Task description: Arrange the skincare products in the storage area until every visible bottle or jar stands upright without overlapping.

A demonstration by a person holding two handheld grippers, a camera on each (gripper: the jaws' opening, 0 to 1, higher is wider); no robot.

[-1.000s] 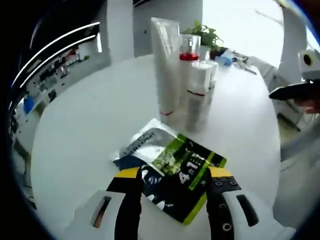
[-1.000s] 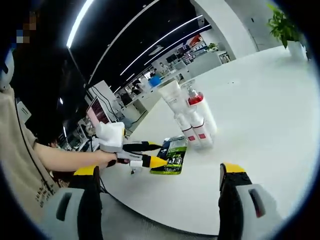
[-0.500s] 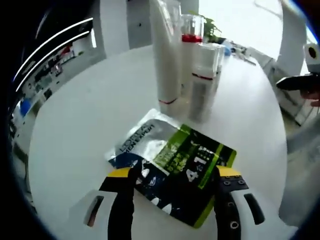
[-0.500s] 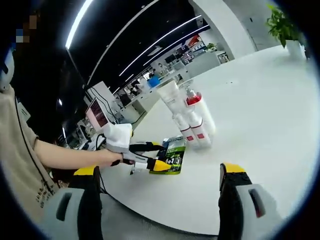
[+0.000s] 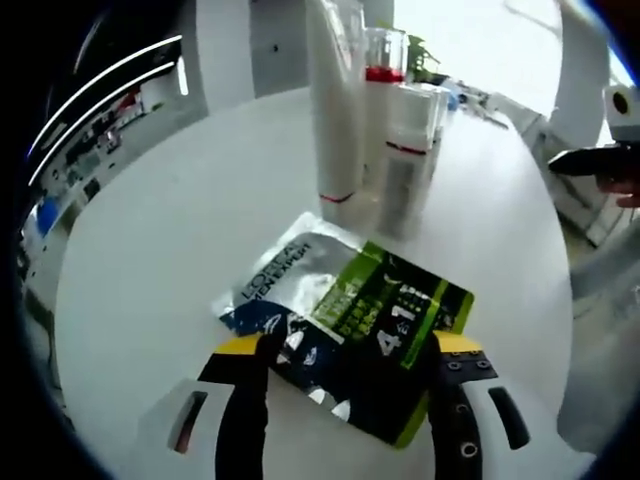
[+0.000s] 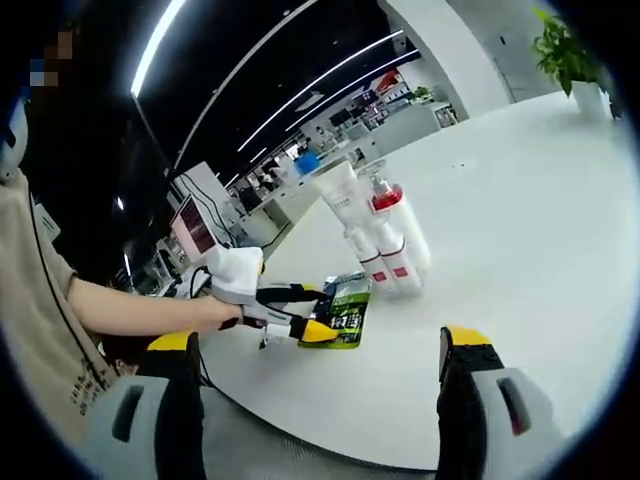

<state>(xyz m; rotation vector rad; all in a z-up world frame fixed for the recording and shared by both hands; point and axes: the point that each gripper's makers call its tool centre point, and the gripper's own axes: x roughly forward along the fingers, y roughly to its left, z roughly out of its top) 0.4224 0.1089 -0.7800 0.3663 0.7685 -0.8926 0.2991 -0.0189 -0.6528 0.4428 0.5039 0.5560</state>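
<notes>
A flat green, black and silver sachet (image 5: 350, 315) lies on the white round table (image 5: 160, 260). My left gripper (image 5: 348, 345) is open, its yellow-tipped jaws on either side of the sachet's near end. Behind the sachet a tall white tube (image 5: 335, 100), a clear pump bottle with a red band (image 5: 382, 70) and white bottles with red stripes (image 5: 405, 165) stand upright in a tight cluster. In the right gripper view, the same cluster (image 6: 385, 235), the sachet (image 6: 347, 305) and the left gripper (image 6: 312, 312) lie ahead. My right gripper (image 6: 320, 340) is open and holds nothing, off the table's edge.
A potted plant (image 6: 570, 50) stands at the table's far side. The right gripper's dark jaw (image 5: 595, 160) shows at the right of the left gripper view. A person's sleeve and forearm (image 6: 130, 310) reach in from the left.
My left gripper has moved forward, so the sachet now lies further in between its jaws and the bottles look nearer. The right gripper has held still.
</notes>
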